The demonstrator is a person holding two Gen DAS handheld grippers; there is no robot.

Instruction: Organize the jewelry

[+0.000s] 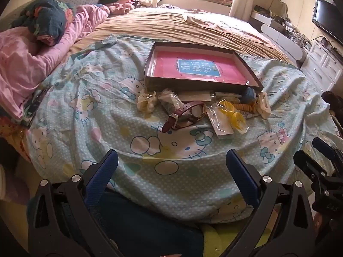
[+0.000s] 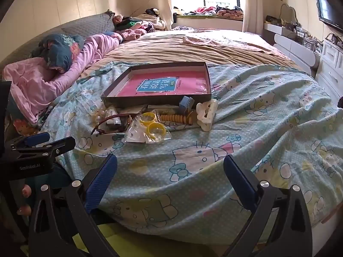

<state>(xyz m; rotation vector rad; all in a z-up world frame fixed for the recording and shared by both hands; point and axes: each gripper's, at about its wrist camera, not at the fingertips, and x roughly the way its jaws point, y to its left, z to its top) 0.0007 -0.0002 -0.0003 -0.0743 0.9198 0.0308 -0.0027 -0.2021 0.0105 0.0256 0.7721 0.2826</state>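
Both the left gripper [image 1: 171,160] and the right gripper [image 2: 170,165] hover with fingers spread wide and nothing between them, low over the near edge of the cartoon-print bedsheet [image 1: 107,111]. Ahead of them lies the jewelry pile: a maroon-strapped watch [image 1: 186,113], yellow rings [image 2: 151,123] in clear bags and a cream hair claw [image 2: 206,112]. Just beyond the pile sits the shallow dark box [image 1: 148,64], well apart from both grippers.
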